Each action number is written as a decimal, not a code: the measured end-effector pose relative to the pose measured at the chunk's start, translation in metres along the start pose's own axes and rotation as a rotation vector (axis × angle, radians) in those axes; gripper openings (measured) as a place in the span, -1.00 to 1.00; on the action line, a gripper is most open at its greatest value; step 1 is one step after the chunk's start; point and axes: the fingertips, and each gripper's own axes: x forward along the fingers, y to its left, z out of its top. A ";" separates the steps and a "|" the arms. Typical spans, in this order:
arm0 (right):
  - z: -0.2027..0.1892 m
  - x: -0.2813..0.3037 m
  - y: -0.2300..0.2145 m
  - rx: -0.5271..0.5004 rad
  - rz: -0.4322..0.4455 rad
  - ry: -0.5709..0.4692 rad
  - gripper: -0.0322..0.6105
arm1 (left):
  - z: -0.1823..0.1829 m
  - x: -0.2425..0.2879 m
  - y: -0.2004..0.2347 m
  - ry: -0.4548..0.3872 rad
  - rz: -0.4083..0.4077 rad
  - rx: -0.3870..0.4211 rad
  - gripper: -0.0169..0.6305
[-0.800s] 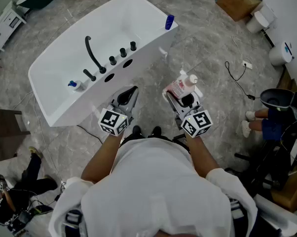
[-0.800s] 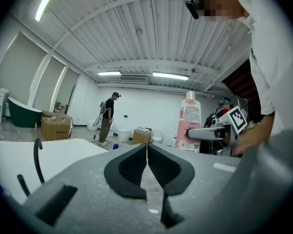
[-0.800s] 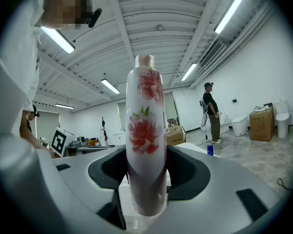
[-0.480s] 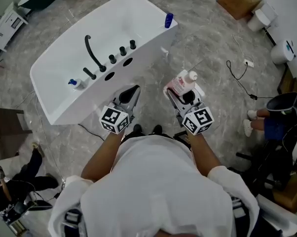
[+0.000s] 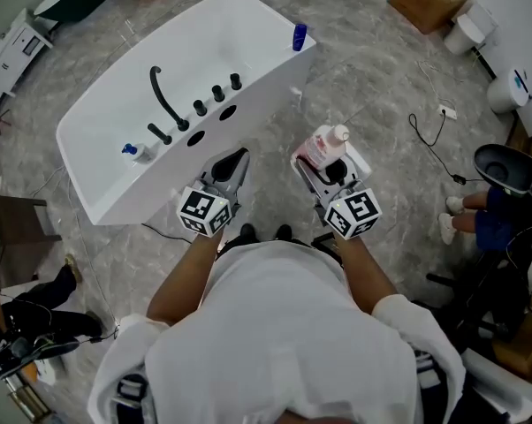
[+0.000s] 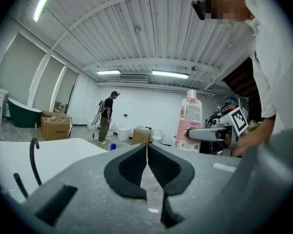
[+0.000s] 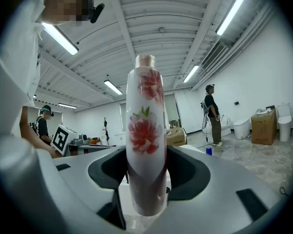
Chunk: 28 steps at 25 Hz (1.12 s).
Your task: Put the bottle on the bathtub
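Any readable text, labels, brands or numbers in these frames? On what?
Nothing reads clearly.
Label print on the pink-and-white floral plastic bottle: too blurred to read.
Dark print on the brown cardboard box: too small to read.
The white marker cubes: black square patterns only, no words.

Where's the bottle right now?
Head view, right of centre: the bottle stands upright, clamped in the right gripper, over the floor beside the bathtub, not yet on it.
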 end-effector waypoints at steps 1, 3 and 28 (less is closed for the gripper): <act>0.001 0.000 -0.002 0.000 -0.002 -0.002 -0.16 | 0.000 0.002 0.000 0.001 0.004 0.002 -0.88; 0.001 0.000 -0.008 0.004 -0.008 -0.005 -0.16 | -0.001 0.005 0.001 0.003 0.015 0.005 -0.88; -0.003 -0.010 -0.079 0.025 -0.096 -0.009 -0.16 | -0.002 0.047 0.010 0.013 0.222 0.033 -0.88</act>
